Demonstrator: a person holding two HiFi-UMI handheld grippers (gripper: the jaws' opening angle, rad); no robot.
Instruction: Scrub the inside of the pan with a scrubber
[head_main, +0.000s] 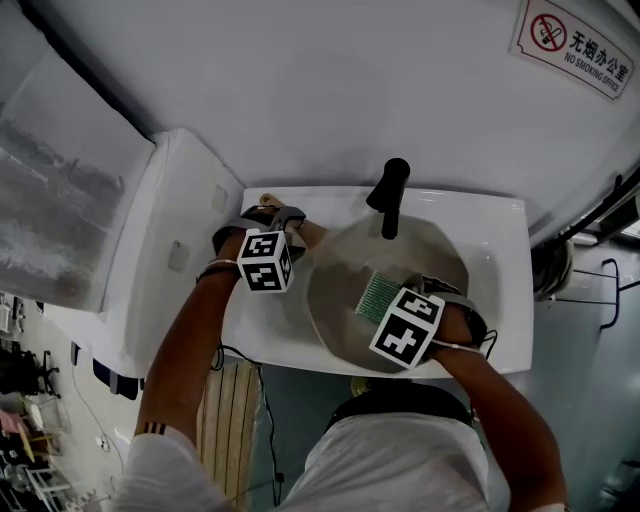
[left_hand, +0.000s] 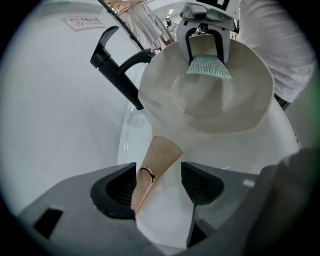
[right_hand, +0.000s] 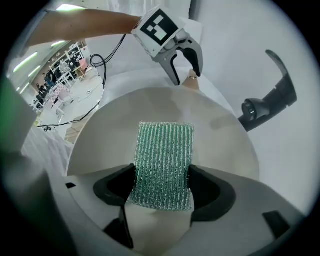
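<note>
A pale round pan (head_main: 410, 255) sits in the white sink (head_main: 503, 262), its wooden handle (left_hand: 159, 152) with a metal ring pointing left. My left gripper (left_hand: 159, 182) stands open around that handle; the handle lies against the left pad, and a gap separates it from the right pad. In the head view the left gripper (head_main: 283, 220) is at the pan's left edge. My right gripper (right_hand: 162, 187) is shut on a green mesh scrubber (right_hand: 165, 155), which hangs over the pan's inside (right_hand: 125, 125) near its front wall. The scrubber (head_main: 378, 296) shows above the pan's near side.
A black faucet (head_main: 388, 195) rises at the sink's far rim and reaches over the pan. A white counter (head_main: 170, 230) adjoins the sink on the left. A no-smoking sign (head_main: 575, 45) hangs on the wall behind. Cables trail on the floor below.
</note>
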